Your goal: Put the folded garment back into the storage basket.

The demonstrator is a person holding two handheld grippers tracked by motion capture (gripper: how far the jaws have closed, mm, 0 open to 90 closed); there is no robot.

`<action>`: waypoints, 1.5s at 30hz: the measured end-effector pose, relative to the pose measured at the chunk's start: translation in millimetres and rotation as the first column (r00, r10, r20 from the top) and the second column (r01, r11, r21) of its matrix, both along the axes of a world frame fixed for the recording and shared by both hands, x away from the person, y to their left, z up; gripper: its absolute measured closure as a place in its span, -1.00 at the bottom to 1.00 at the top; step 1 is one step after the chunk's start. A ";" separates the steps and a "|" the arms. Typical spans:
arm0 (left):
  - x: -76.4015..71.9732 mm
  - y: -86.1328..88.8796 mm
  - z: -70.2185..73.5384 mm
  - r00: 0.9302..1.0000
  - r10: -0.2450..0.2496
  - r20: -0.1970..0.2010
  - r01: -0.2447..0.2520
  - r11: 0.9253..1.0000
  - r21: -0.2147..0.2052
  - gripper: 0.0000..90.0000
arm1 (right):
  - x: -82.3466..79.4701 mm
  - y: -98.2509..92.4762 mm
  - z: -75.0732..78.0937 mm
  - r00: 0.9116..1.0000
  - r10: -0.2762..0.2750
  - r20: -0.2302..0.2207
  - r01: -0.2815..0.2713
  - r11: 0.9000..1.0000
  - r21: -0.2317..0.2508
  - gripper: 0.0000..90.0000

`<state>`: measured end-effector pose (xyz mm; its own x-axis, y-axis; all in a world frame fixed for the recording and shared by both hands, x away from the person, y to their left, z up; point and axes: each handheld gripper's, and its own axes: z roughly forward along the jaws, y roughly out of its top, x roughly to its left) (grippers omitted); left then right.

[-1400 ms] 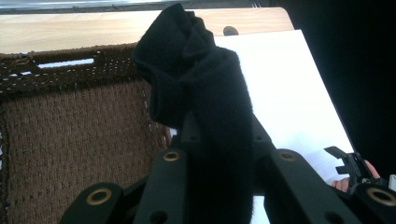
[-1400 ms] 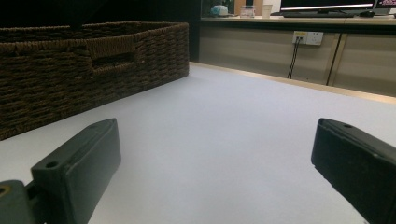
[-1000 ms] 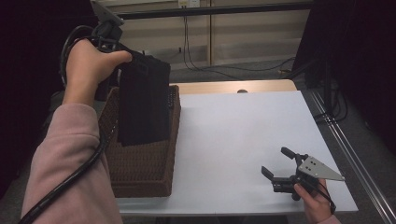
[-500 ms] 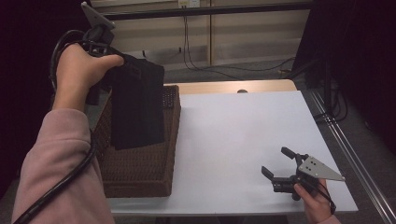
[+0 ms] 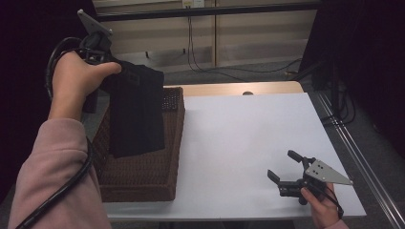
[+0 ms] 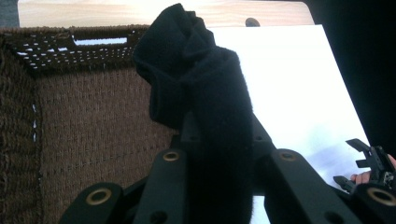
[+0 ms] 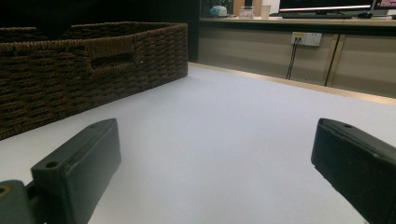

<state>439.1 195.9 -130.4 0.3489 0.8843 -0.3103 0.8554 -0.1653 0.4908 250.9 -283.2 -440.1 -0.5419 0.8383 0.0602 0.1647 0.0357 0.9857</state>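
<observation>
A black cloth (image 5: pixel 136 114) hangs in folds from my left gripper (image 5: pixel 112 78), held up over the brown wicker basket (image 5: pixel 143 176) at the table's left. In the left gripper view the cloth (image 6: pixel 205 93) is bunched between the two black jaws of the left gripper (image 6: pixel 219 172), which are shut on it, with the basket's floor (image 6: pixel 84 121) below. My right gripper (image 5: pixel 282 163) rests low at the white table's front right, open, with nothing between its fingers. In the right gripper view the right gripper (image 7: pixel 215 158) faces bare white tabletop.
The white table top (image 5: pixel 239 138) spreads between the basket and the right gripper. The basket's woven side with a handle slot (image 7: pixel 93 60) stands far off. A wooden strip runs along the table's back edge, with cables on the wall behind.
My left hand has drifted slightly to the left with the black cloth still hanging from it. The right gripper has stayed where it was.
</observation>
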 end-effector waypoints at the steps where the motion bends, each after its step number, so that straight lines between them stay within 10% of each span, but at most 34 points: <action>1: -1.2 -0.6 -0.8 1.000 0.030 -0.004 -0.030 1.000 -0.003 0.68 | 0.0 0.0 0.0 1.000 0.001 0.000 -0.001 1.000 0.000 -0.97; 45: -1.0 5.0 -53.3 0.999 -0.009 -0.046 0.009 1.000 -0.005 0.68 | -0.8 0.7 0.4 1.000 0.001 0.005 -0.001 1.000 0.000 -0.97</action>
